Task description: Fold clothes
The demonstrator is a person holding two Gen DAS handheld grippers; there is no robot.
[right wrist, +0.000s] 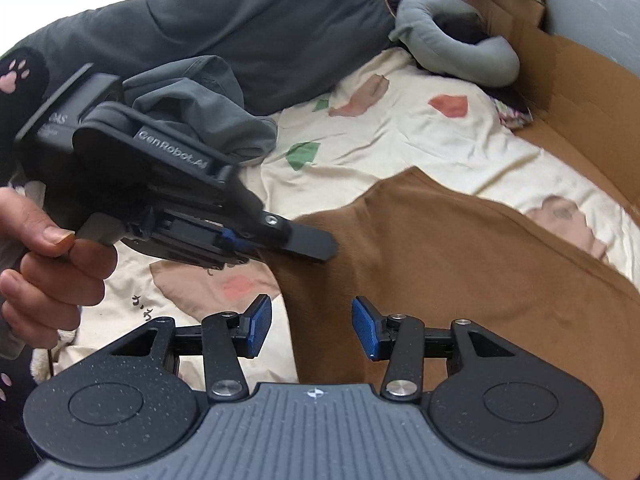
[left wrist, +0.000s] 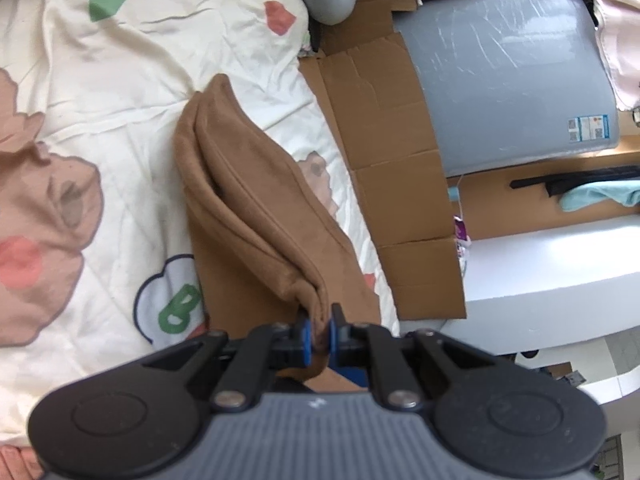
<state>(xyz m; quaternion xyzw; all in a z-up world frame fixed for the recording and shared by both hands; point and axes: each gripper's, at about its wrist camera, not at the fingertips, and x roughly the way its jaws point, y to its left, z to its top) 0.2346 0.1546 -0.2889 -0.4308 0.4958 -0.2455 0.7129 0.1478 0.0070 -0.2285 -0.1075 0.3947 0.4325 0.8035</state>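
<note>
- Right now my left hand-held gripper (left wrist: 319,330) is clamped on a bunched corner of the brown garment (left wrist: 256,216), the blue pads pressing the fabric from both sides.
- From that pinch the brown garment runs away from me in doubled layers, one folded ridge lifted above the flat layer that lies on the bed's quilt (left wrist: 132,92).
- My right hand-held gripper (right wrist: 312,326) has its jaws spread apart with nothing between them; it hovers above the near edge of the brown garment (right wrist: 460,272).
- In the right wrist view my left hand-held gripper (right wrist: 308,246) shows side-on, its dark finger lying against the garment's edge, and my left hand (right wrist: 48,264) wraps its grip.
- The garment lies near the bed's edge that borders the flattened cardboard (left wrist: 392,168), spread over the cartoon-printed quilt (right wrist: 400,140).
- A crumpled grey garment (right wrist: 208,104) lies on the quilt behind my left hand-held gripper, well apart from the brown one.
- A dark grey blanket (right wrist: 260,28) covers the far part of the bed.
- A grey curved cushion (right wrist: 460,48) rests at the far corner, next to the cardboard (right wrist: 580,100).
</note>
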